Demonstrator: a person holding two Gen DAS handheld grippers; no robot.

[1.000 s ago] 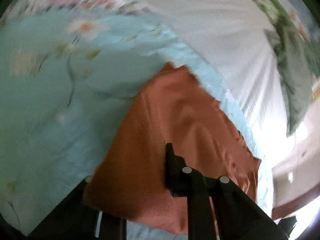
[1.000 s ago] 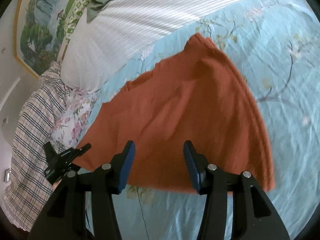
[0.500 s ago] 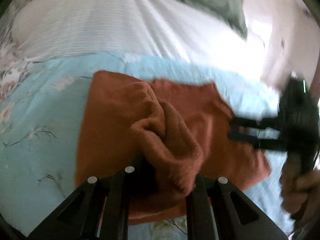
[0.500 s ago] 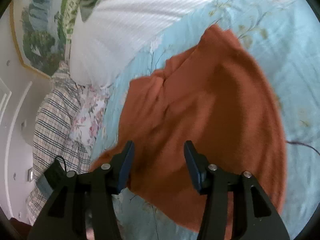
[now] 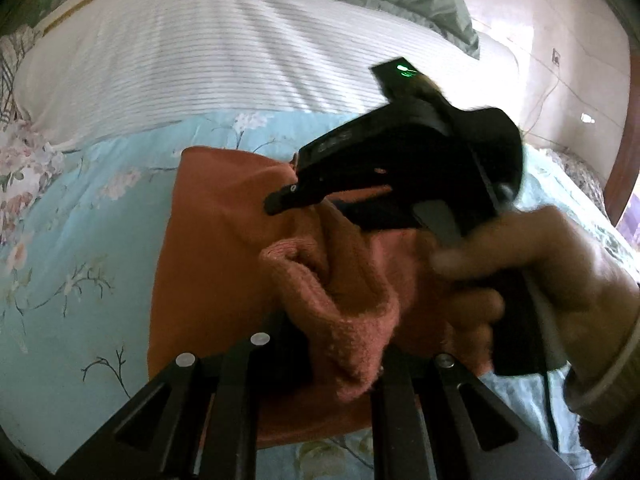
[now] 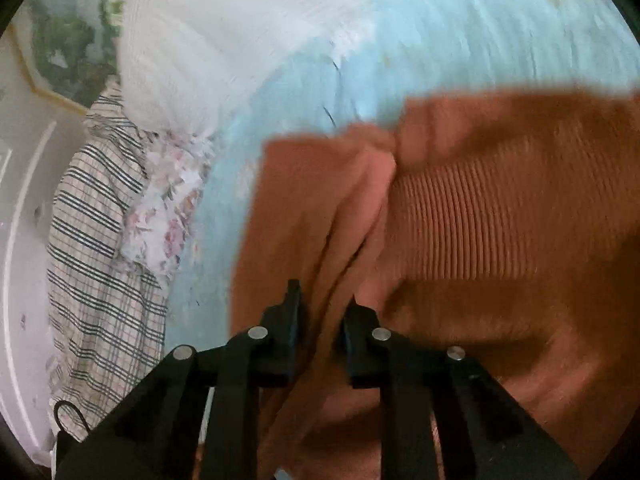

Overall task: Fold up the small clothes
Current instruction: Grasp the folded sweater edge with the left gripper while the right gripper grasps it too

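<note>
Since the earlier frames, both wrist views had swung in over the rust-orange knit garment, and the right hand-held gripper had come from hovering wide apart to straddling a raised ridge of cloth. Its jaws were closing, with a fold of the garment between them; whether the pads had fully bitten could not be confirmed through the motion blur. The left hand-held gripper was clenched on a bunched hem of the same garment, the cloth rolled up thick between its fingers. In the left view, the person's hand carried the right tool directly across the garment's near portion. The garment itself lay on the pale blue floral bedspread, toward the near edge of the bed, short of the white striped pillow; a checked cloth sat at the bed's side. Judged step: securing two grip points to begin a fold. The next move would call for a firm right-hand pinch, then lifting both holds together and carrying the edge across evenly.
</note>
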